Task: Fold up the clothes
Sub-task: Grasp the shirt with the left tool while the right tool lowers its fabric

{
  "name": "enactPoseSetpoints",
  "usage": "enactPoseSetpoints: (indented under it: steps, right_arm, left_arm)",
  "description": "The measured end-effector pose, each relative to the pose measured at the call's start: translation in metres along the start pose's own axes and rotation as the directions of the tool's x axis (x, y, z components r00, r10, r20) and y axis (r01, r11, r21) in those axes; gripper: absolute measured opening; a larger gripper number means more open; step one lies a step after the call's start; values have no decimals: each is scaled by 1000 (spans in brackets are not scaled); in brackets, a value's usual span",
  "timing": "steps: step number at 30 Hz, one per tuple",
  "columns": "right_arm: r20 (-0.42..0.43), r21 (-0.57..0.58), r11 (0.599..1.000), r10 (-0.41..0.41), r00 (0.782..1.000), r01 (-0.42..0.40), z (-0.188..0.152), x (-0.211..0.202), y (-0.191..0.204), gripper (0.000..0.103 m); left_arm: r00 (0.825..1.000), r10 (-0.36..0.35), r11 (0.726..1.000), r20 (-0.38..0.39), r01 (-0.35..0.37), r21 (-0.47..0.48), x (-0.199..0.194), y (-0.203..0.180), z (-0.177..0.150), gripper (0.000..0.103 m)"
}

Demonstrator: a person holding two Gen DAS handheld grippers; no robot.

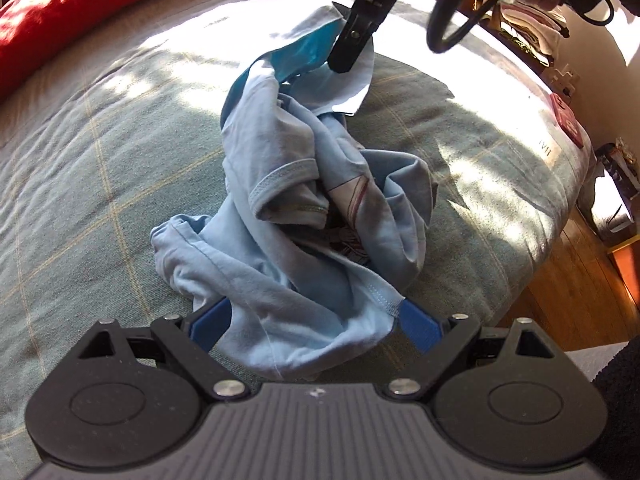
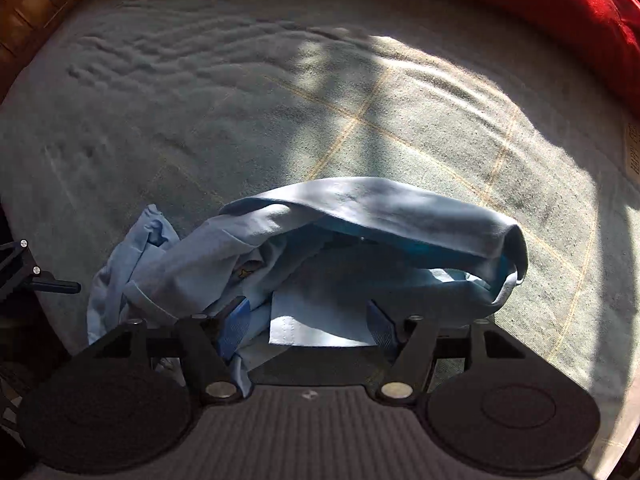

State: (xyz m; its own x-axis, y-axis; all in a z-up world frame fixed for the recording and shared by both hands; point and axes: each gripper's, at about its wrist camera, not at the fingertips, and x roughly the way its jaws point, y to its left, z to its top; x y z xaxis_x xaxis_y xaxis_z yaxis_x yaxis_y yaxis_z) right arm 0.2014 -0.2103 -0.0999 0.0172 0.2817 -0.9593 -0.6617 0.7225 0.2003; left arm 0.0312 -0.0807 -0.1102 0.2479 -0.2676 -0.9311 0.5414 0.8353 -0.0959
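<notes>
A light blue T-shirt (image 1: 280, 184) lies crumpled on a grey-green bedspread (image 1: 80, 160). My left gripper (image 1: 314, 312) stands wide open over the shirt's near end. Cloth lies loose between its blue pads (image 1: 212, 322). At the shirt's far end, with a turquoise inner lining, my right gripper's black finger (image 1: 354, 36) comes down onto the fabric. In the right wrist view the T-shirt (image 2: 360, 204) bulges up in a fold. My right gripper (image 2: 307, 312) is open, and a flat hem piece lies between its blue pads (image 2: 236, 330) without being pressed.
A red cushion (image 1: 60, 8) runs along the bed's far side, seen also as the red cushion (image 2: 560, 0). Wooden floor (image 1: 580, 280) lies past the bed's right edge. A red object (image 1: 568, 120) sits near that edge. Part of the left gripper's frame (image 2: 18, 264) shows at the left.
</notes>
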Motion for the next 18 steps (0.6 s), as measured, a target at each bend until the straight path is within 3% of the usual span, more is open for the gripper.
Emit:
enactPoseSetpoints:
  steps: [2, 6, 8, 15, 16, 18]
  right_arm:
    - [-10, -4, 999, 49, 999, -49, -14, 8, 14, 73]
    - [-2, -3, 993, 117, 993, -117, -42, 22, 32, 79]
    - [-12, -7, 987, 162, 987, -163, -57, 28, 39, 79]
    - [0, 20, 984, 180, 984, -180, -82, 24, 48, 79]
    - [6, 26, 984, 175, 984, -175, -83, 22, 49, 79]
    - [20, 22, 988, 153, 988, -153, -84, 16, 52, 79]
  left_arm:
    - [1000, -10, 998, 18, 9, 63, 2, -14, -5, 91]
    - [999, 44, 978, 24, -49, 204, 19, -41, -18, 87]
    - [995, 87, 955, 41, -95, 282, 30, -53, -26, 70]
    - [976, 194, 843, 100, -218, 492, 49, -70, -41, 19]
    - [972, 205, 838, 112, -233, 494, 45, -70, -40, 13]
    - [967, 222, 837, 122, -253, 485, 39, -66, -36, 12]
